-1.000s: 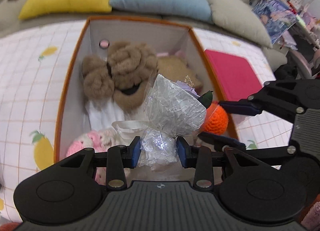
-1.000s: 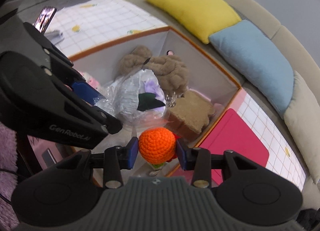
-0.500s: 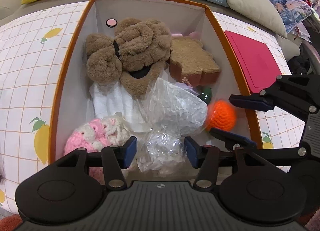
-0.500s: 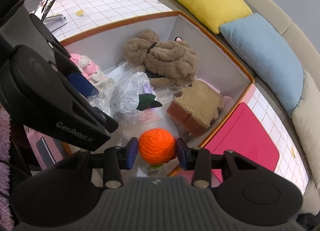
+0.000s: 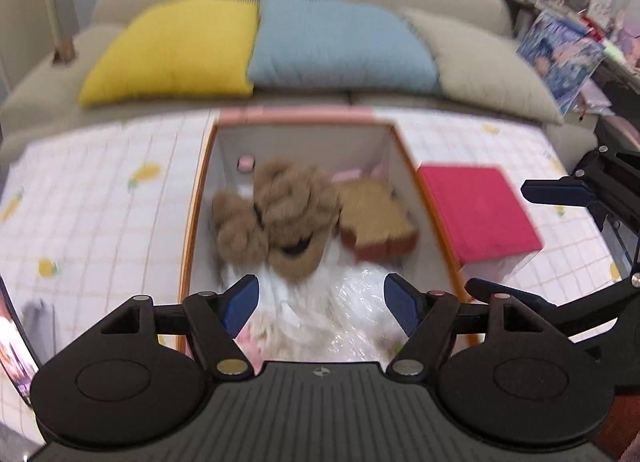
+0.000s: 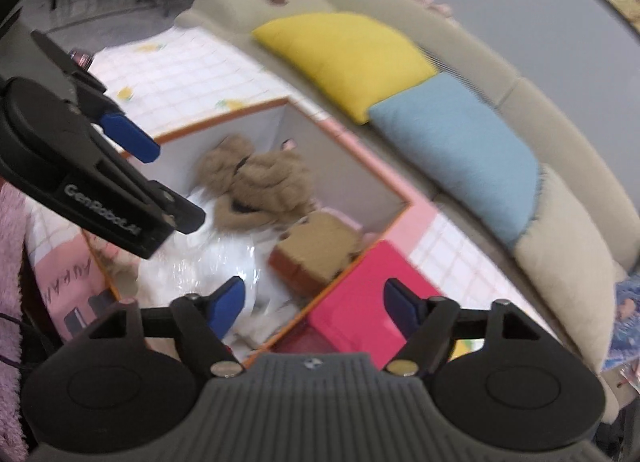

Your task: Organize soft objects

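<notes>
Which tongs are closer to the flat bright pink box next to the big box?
Right. The right tongs hang partly over the pink box, jaws opening, empty. The left tongs are over the crinkly clear wrapping inside the orange-rimmed storage box.

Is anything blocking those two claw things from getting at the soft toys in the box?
Nothing visible does. The box has no lid on, and the brown plush, toast plush and clear-wrapped bundle lie uncovered below the left gripper and right gripper, whose fingers are opening with nothing gripped.
</notes>
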A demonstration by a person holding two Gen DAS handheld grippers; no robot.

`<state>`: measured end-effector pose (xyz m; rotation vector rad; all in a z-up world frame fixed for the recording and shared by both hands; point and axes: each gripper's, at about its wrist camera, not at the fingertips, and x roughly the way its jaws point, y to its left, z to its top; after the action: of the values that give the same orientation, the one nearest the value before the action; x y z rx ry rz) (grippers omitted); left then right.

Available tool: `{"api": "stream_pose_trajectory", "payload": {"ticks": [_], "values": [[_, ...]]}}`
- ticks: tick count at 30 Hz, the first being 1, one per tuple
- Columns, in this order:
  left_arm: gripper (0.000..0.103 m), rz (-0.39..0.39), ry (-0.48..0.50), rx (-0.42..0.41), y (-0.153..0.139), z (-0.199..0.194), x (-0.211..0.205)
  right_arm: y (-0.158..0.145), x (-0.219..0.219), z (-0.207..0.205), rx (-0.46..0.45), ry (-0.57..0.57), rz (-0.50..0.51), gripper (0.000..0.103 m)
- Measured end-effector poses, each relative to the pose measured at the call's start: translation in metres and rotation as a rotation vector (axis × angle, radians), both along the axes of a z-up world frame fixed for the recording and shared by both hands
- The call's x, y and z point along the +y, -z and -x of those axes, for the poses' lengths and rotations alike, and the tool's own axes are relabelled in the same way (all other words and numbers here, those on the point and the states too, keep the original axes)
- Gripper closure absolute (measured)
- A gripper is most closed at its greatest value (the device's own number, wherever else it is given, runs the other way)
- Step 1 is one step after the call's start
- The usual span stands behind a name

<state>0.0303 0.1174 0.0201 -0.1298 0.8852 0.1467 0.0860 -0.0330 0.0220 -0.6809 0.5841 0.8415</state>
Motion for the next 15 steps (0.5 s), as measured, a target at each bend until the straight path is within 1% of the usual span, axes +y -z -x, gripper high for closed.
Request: {"api": "stream_pose_trajectory", "payload": {"ticks": [4, 8, 13, 15], "values": [[0.019, -0.054, 0.034, -0.123, -0.025, 0.009, -0.02, -0.02, -0.022, 0.003, -0.035, 0.07, -0.064, 0.025], [0.019, -0.079, 0.063, -0.245, -0.047, 0.019, -0.039, -0.037, -0.045, 0.006, -0.054, 0.16, -0.133, 0.023], [0.017, -0.134, 0.095, -0.37, -0.066, 0.03, -0.065, -0.053, -0.081, 0.007, -0.037, 0.318, -0.248, 0.019], [0.017, -0.134, 0.088, -0.41, -0.07, 0.037, -0.072, -0.058, -0.095, 0.009, -0.032, 0.387, -0.302, 0.015]]}}
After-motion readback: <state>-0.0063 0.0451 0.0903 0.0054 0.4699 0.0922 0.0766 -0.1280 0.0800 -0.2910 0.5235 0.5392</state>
